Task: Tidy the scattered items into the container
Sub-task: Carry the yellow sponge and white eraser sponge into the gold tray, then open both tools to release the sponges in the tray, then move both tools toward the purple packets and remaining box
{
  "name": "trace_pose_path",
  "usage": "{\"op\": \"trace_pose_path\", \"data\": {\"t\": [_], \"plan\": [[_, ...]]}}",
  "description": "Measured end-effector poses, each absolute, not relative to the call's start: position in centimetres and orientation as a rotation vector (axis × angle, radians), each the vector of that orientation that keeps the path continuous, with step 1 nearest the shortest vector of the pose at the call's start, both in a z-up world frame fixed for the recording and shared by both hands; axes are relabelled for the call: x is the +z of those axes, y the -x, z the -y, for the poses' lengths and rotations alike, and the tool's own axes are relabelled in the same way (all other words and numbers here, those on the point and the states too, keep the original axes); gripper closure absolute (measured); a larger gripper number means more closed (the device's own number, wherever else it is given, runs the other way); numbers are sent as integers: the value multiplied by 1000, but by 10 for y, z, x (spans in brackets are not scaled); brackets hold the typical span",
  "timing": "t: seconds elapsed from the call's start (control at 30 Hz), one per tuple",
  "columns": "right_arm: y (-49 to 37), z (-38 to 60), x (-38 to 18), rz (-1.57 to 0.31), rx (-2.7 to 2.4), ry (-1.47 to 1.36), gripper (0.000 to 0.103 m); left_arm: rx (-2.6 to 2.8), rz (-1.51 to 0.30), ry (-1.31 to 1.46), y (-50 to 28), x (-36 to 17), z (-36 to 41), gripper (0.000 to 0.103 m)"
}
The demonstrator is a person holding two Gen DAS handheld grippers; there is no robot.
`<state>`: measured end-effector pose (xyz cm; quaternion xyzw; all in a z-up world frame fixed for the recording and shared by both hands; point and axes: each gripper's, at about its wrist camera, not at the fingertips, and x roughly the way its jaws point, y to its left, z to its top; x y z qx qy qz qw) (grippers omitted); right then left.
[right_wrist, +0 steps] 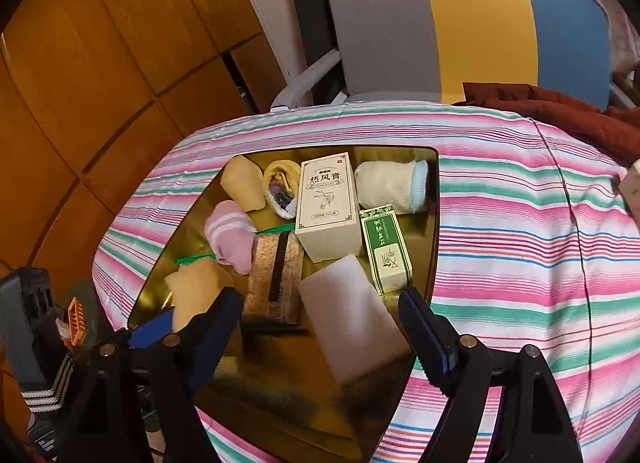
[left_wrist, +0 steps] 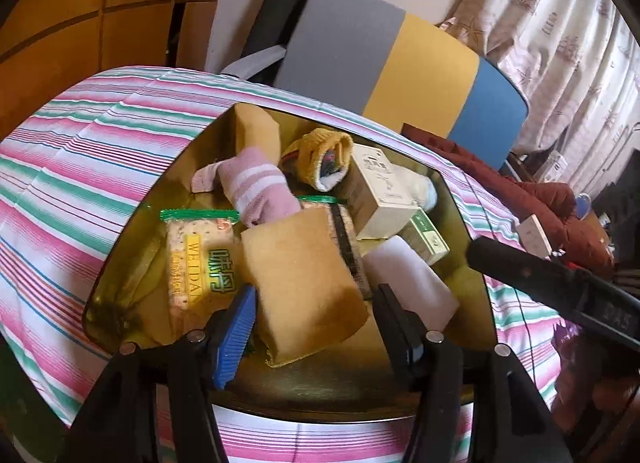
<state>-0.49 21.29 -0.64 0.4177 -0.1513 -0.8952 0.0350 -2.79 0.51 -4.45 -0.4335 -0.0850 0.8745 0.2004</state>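
Sponge first: found the yellow sponge (left_wrist: 300, 279) already inside the gold tray (right_wrist: 288, 391), straight ahead of the left gripper (left_wrist: 316, 293) and between its parted jaws, clamped by neither. Judged its long axis to run away from the tongs, tilted, leaning on the cracker pack (left_wrist: 196, 259) below the pink sock (left_wrist: 256, 191). Saw the right gripper (right_wrist: 320, 295) likewise apart and holding nothing, poised over the white foam block (right_wrist: 352, 315), which ran lengthwise between its fingers and was nearer to that hand. Noted soft, fuzzy sponge and knit socks against stiff card: cream box (right_wrist: 328, 203), green box (right_wrist: 386, 251). Found tray walls glossy and mirror-like. Spotted nothing loose on the striped cloth (right_wrist: 520, 223).
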Motion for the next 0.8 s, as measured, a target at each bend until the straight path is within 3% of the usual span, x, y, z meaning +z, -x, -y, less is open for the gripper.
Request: {"op": "trace_pose_path", "data": {"t": [0.33,0.47,0.57,0.63,0.8], "plan": [[-24,-240,1,546,-2814,-1201,21,2546,437,1131,21,-26,15,43],[-34,-257,4,595,-2838,-1183,21,2485,379,1143,23,-31,1,45],[-41,-270,4,630,-2852,-1175,21,2444,238,1194,22,-39,-18,55],[-46,-279,4,654,-2861,-1173,21,2409,164,1252,21,-47,-30,67],[-64,-307,7,725,-2902,-1142,21,2469,189,1185,14,-35,-29,64]]}}
